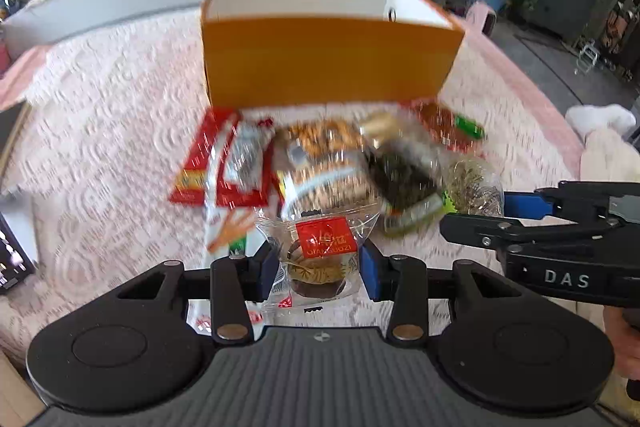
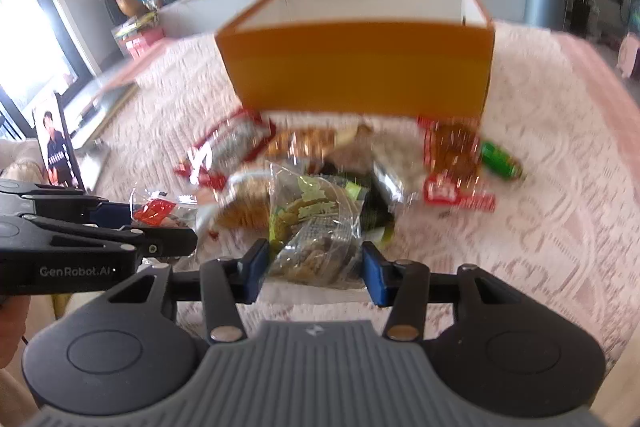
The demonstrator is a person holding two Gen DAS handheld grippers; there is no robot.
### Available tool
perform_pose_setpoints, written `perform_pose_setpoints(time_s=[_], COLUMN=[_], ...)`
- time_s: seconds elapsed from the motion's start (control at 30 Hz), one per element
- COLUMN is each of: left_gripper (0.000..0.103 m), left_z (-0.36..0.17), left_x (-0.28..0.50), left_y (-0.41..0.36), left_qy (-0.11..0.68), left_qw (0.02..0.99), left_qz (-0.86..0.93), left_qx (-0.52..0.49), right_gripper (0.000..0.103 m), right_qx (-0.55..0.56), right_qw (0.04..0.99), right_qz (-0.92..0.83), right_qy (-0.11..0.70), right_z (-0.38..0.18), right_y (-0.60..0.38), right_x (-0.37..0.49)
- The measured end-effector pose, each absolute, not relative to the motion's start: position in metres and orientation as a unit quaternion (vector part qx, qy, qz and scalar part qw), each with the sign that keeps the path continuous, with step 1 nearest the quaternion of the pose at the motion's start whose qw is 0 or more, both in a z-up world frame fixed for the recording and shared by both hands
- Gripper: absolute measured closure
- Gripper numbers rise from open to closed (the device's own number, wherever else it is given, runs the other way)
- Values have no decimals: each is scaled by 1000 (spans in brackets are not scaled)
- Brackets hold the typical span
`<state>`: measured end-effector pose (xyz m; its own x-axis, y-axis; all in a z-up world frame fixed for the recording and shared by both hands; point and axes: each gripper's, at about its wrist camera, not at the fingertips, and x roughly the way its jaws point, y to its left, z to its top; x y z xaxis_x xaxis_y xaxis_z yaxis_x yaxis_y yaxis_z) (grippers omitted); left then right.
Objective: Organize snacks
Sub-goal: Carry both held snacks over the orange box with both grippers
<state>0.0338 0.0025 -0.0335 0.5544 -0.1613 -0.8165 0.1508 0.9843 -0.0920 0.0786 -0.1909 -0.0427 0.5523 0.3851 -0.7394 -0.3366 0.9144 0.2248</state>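
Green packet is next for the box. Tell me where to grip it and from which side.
Grip the green packet across its narrow middle, coming from above. It lies flat on the tablecloth just right of the red packet, its right side free, so fingers should straddle its short width.

The left gripper tilts steeply downward, its blue pads closed against the sides of a clear-wrapped pastry packet. The right gripper also angles downward, its pads pressing a clear snack bag held between them. The two grippers sit side by side, close together, each visible at the edge of the other's view. A bit of hand shows behind the right gripper.
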Motion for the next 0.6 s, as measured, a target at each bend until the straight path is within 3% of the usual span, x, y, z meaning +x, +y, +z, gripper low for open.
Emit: perform_pose_setpoints(time_s=[0.6], left_gripper=[56], left_z=[59], left_x=[104], left_y=[-7], left_qy=[362], left_qw=[929], left_qz=[-79], left_qx=[7], right_gripper=[57], right_qx=[15], right_qw=[925], right_qz=[212], right_qy=[314], right_z=[58], right_y=[-197], right_x=[137])
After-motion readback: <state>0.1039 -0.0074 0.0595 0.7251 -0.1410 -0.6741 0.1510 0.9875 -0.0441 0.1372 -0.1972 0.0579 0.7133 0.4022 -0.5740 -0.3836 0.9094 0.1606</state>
